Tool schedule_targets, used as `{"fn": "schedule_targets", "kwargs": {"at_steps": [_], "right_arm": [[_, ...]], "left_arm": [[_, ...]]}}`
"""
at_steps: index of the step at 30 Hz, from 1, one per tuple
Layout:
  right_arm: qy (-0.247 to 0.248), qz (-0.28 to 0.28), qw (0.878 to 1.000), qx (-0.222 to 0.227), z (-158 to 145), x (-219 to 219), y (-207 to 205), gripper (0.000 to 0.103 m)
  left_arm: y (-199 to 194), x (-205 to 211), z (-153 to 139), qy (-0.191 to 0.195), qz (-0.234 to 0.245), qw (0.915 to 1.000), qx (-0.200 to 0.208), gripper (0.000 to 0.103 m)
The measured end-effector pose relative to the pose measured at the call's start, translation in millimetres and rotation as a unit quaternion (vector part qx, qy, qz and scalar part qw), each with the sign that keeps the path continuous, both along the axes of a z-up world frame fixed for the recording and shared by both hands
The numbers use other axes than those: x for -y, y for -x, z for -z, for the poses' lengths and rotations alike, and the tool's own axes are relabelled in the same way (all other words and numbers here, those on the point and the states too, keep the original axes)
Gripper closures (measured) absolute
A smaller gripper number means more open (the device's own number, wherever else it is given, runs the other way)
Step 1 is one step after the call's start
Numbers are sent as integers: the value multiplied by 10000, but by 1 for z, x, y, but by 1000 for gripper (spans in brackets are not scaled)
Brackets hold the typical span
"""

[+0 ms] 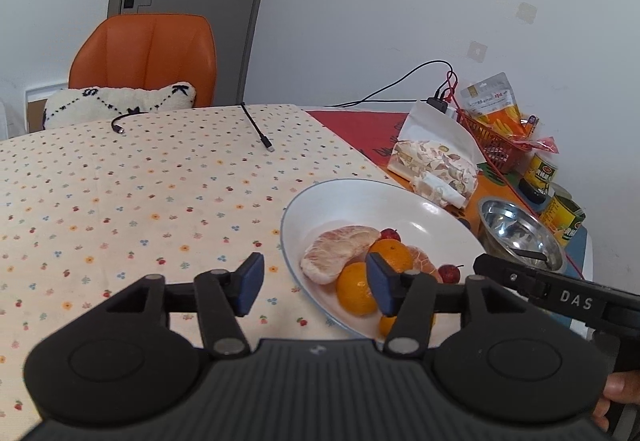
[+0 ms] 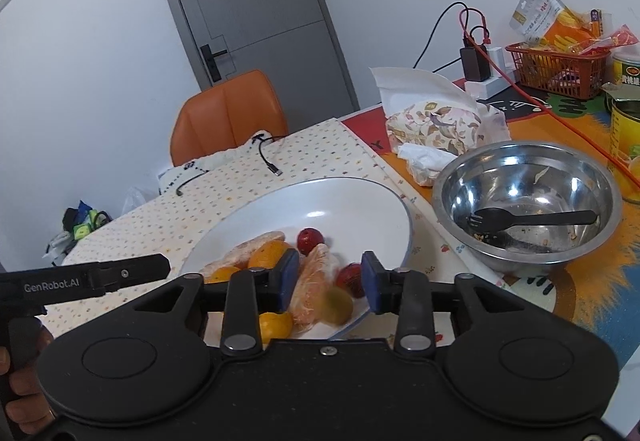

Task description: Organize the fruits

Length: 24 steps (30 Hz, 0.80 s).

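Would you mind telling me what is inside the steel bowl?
The round steel bowl holds a black plastic fork and scattered crumbs; whatever lies beneath the fork is hidden.

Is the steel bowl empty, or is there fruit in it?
No fruit: the steel bowl holds only a black plastic fork and a few crumbs.

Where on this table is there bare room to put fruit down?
The dotted tablecloth lies bare between the white plate and the two cable ends. The plate's far half is bare. Past the steel bowl, tissue packs, cans and basket crowd together.
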State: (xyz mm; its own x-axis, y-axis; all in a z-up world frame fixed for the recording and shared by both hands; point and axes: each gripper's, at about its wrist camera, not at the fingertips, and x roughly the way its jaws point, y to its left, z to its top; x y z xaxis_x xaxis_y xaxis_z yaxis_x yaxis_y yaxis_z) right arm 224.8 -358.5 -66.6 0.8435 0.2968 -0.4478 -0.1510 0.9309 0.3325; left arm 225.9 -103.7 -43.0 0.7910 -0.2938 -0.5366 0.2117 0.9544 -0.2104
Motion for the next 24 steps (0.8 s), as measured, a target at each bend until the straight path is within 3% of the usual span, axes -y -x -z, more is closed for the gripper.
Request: {"fn": "schedule_targets", "kwargs": {"at_steps": [5, 21, 24], "right_arm": [[-75, -90, 9999, 51, -4, -1, 6, 59], [-136, -384, 9992, 34, -6, -6, 29, 48], [-108, -415, 9991, 55, -9, -10, 34, 41]], "left_arm": [[6, -7, -4, -59, -161, 9998, 53, 25], [35, -31, -14, -228, -574, 9981, 6, 12], [41, -34, -16, -251, -641, 9976, 36, 9]]}}
